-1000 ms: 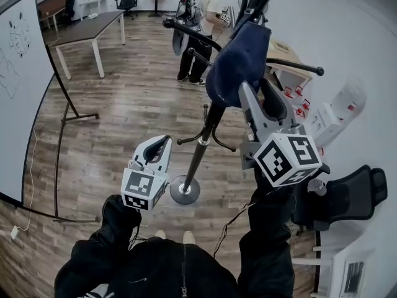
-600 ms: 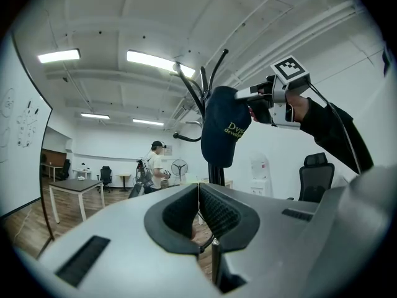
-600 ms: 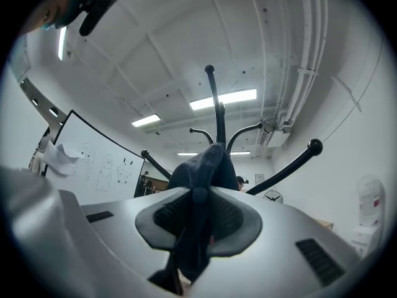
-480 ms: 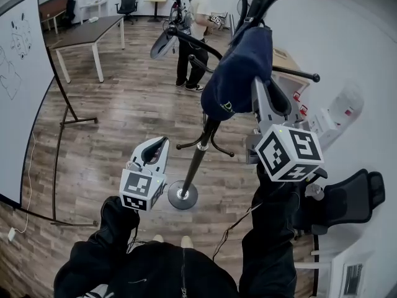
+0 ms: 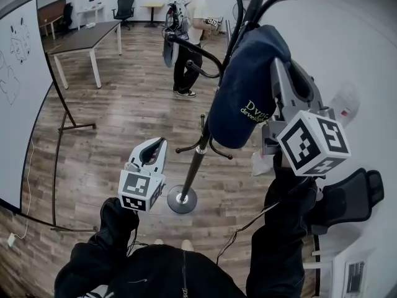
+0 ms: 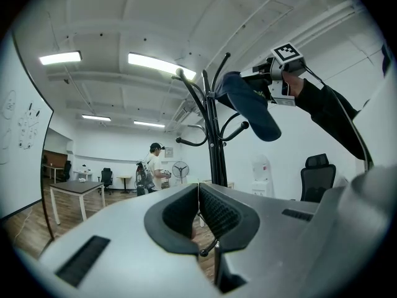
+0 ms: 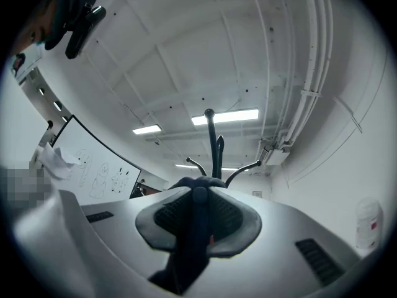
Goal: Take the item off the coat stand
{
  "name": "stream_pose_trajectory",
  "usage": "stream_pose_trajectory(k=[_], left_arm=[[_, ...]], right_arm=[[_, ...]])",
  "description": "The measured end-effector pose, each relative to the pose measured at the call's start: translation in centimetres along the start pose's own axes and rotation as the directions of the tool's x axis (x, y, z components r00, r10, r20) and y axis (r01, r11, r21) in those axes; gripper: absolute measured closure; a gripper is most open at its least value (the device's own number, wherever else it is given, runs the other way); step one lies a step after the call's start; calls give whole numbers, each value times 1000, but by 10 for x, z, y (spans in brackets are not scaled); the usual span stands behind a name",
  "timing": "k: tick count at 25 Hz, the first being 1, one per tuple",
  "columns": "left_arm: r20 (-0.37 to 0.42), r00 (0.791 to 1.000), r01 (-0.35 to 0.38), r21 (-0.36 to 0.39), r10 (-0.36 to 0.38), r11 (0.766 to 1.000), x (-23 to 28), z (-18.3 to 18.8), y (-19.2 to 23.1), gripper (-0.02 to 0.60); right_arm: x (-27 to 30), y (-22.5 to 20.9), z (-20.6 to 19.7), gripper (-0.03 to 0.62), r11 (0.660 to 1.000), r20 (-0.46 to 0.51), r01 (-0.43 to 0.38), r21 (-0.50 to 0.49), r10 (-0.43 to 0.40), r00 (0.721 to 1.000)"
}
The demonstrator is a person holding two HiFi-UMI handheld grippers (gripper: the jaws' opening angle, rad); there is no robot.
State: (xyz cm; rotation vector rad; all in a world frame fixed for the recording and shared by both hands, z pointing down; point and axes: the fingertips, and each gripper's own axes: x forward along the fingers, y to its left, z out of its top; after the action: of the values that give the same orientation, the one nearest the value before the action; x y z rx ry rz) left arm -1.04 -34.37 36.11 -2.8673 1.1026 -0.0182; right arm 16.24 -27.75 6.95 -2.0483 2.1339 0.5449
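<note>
A navy cap [image 5: 248,92] with pale lettering hangs high beside the upper hooks of the black coat stand [image 5: 197,160]. Whether it still touches a hook I cannot tell. My right gripper [image 5: 286,79] is shut on the cap, just right of the stand's top. In the right gripper view the dark fabric [image 7: 197,228] is pinched between the pads, with the stand's hooks [image 7: 214,148] beyond. From the left gripper view the cap [image 6: 251,107] shows to the right of the pole [image 6: 214,148]. My left gripper [image 5: 155,149] is low, left of the pole, shut [image 6: 198,207] with nothing in it.
The stand's round base [image 5: 182,198] rests on the wood floor in front of my feet. A person [image 5: 189,42] stands beyond it. A whiteboard on legs [image 5: 18,92] fills the left, a table [image 5: 84,39] is at the back, and a black office chair [image 5: 347,197] is at the right.
The right gripper's jaws closed on the cap and carried it up and to the right; the cap swung, so its lettering now shows. The left gripper barely moved.
</note>
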Motion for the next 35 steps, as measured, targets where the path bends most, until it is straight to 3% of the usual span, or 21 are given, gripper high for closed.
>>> stream_pose_trajectory(k=[8, 26, 30, 35], left_arm=[[13, 1000, 4, -3, -4, 1000, -6, 7, 6, 558], [25, 999, -27, -38, 28, 999, -11, 5, 23, 558], [25, 999, -35, -44, 36, 998, -11, 3, 28, 558], [31, 999, -35, -43, 36, 998, -15, 5, 38, 558]], right_arm=[[3, 3, 46, 508, 999, 27, 14, -52, -12, 1000], [23, -6, 89, 508, 994, 101, 58, -96, -48, 994], [15, -4, 117, 508, 989, 188, 90, -114, -67, 980], [-9, 29, 184, 508, 978, 255, 0, -209, 55, 965]])
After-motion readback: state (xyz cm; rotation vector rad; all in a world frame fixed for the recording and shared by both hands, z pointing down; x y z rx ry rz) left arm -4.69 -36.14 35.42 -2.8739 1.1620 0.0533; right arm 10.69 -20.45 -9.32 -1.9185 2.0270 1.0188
